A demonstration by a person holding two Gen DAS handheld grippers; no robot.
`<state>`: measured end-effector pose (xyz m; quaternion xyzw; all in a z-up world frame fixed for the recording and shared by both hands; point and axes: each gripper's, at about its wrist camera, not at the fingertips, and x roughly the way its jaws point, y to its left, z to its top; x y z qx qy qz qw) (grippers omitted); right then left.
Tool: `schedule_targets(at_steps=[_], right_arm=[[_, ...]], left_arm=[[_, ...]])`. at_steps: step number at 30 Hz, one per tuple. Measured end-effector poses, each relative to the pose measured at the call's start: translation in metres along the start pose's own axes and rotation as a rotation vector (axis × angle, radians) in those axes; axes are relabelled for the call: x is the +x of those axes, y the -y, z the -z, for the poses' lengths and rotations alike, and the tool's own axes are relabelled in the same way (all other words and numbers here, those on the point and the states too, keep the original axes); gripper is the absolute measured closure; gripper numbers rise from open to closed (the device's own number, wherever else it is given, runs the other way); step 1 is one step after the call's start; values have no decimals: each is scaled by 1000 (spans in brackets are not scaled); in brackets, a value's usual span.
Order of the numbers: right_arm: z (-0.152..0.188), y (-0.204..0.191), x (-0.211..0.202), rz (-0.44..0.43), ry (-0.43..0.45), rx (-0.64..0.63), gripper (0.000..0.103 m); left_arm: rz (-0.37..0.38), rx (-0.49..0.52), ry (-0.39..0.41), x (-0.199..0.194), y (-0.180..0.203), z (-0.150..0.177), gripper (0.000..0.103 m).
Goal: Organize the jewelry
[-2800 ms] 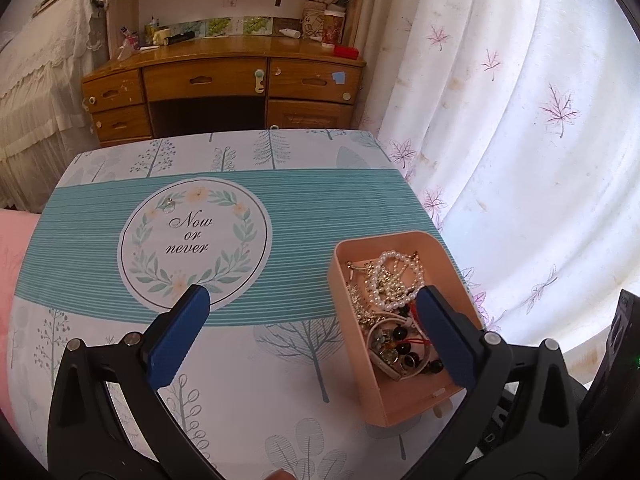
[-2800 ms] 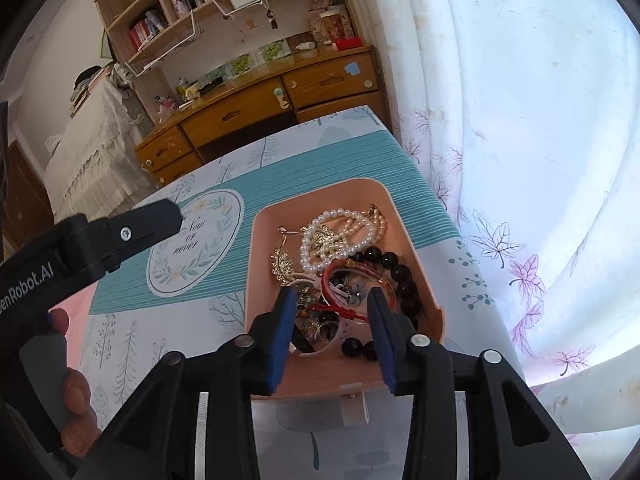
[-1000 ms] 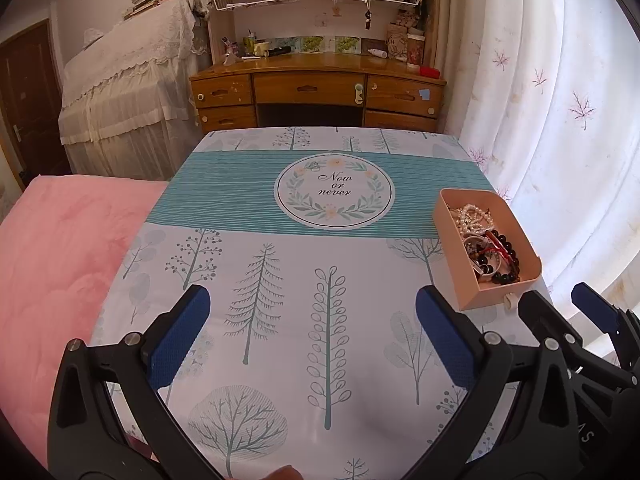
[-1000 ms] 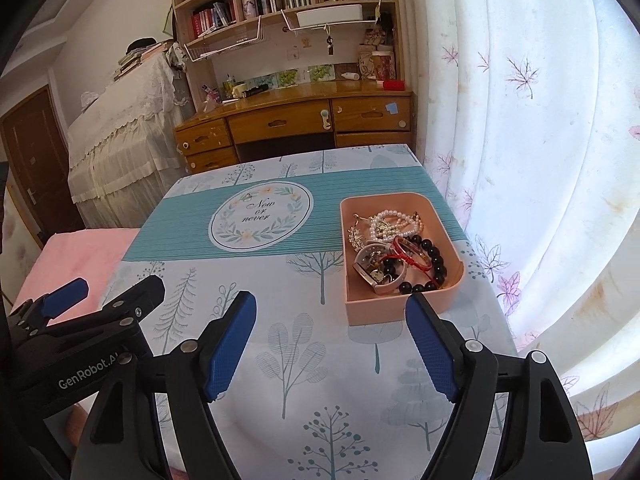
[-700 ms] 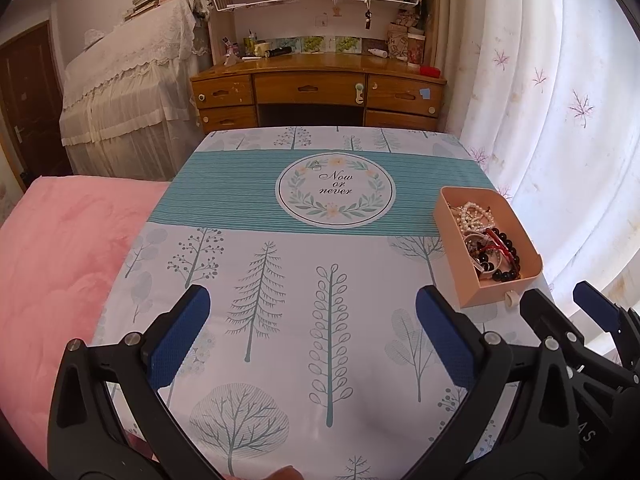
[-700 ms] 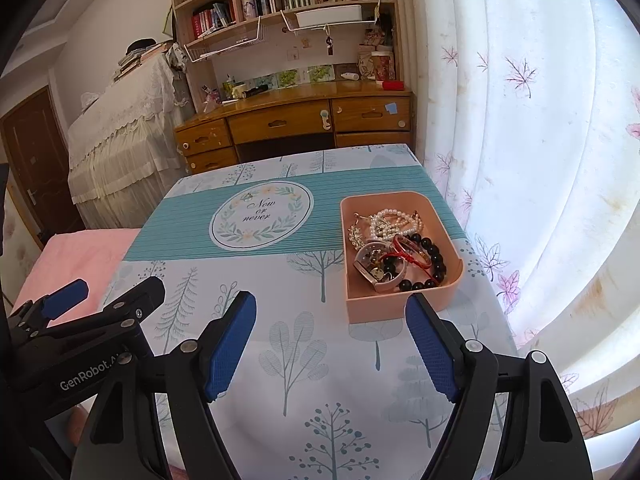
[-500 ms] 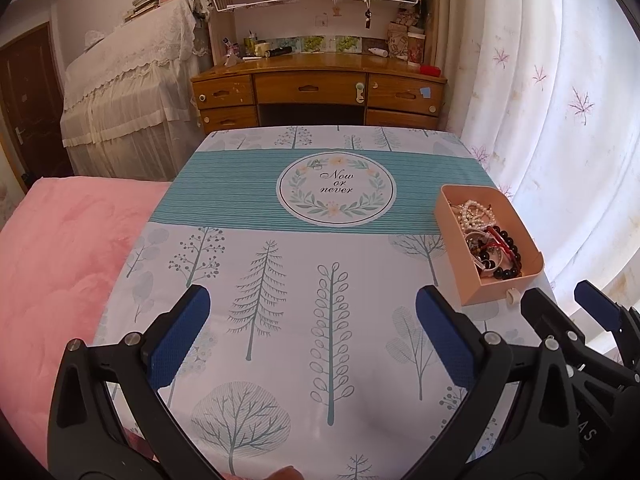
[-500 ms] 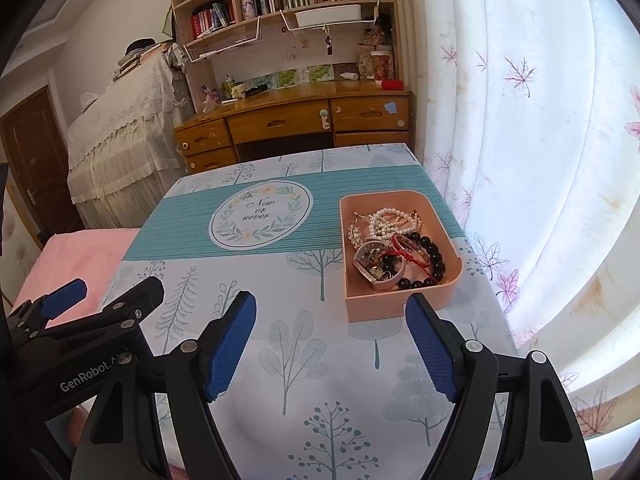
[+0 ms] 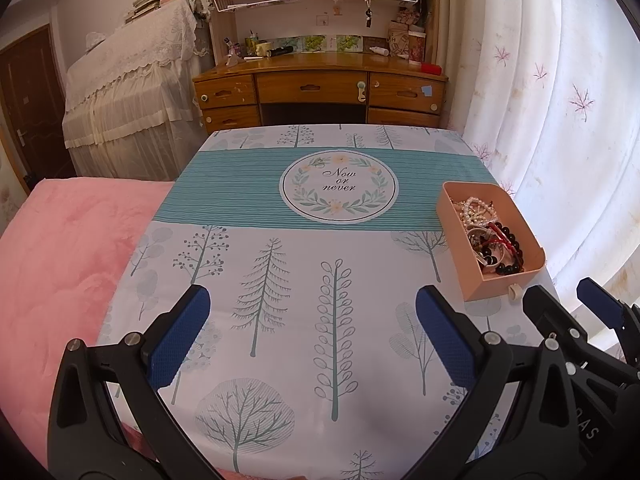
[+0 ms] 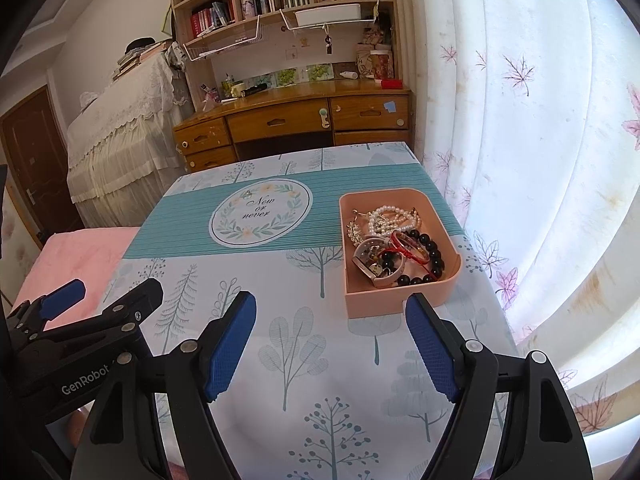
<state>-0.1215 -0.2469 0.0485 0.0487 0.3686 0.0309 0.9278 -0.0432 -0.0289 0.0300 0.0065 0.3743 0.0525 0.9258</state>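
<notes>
A pink open box (image 10: 400, 302) stands at the table's right edge, also in the left wrist view (image 9: 500, 286). It holds a tangle of jewelry: a pearl bracelet (image 10: 394, 218), a black bead bracelet (image 10: 430, 252), a red cord bracelet (image 10: 412, 252) and a pale bangle (image 10: 380, 276). My right gripper (image 10: 330, 344) is open and empty, held above the near table, short of the box. My left gripper (image 9: 312, 336) is open and empty over the near middle of the table, to the left of the box.
The table has a tree-print cloth with a teal band and a round "Now or never" emblem (image 9: 339, 186). A pink blanket (image 9: 60, 248) lies to the left. White curtains (image 10: 540, 140) hang close on the right. A wooden desk (image 9: 320, 92) stands behind.
Both grippers pulled back from the box and up. The right gripper, earlier half shut inside the box, is now wide open. Over the last second almost nothing moves.
</notes>
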Motion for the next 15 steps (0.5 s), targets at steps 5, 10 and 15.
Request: schedule_targets(at_steps=[5,10,15], right_arm=[[0,0,-1,2,-1,-2,25],[0,0,-1,2,-2,-1,25],[5,2,-3,4,-7,-4,25]], left_arm=[[-1,1,-2,-1,-2,2,1],[-1,3,-3,-1,-3,3,1],[-1,1,-12,-2,-7,7,1]])
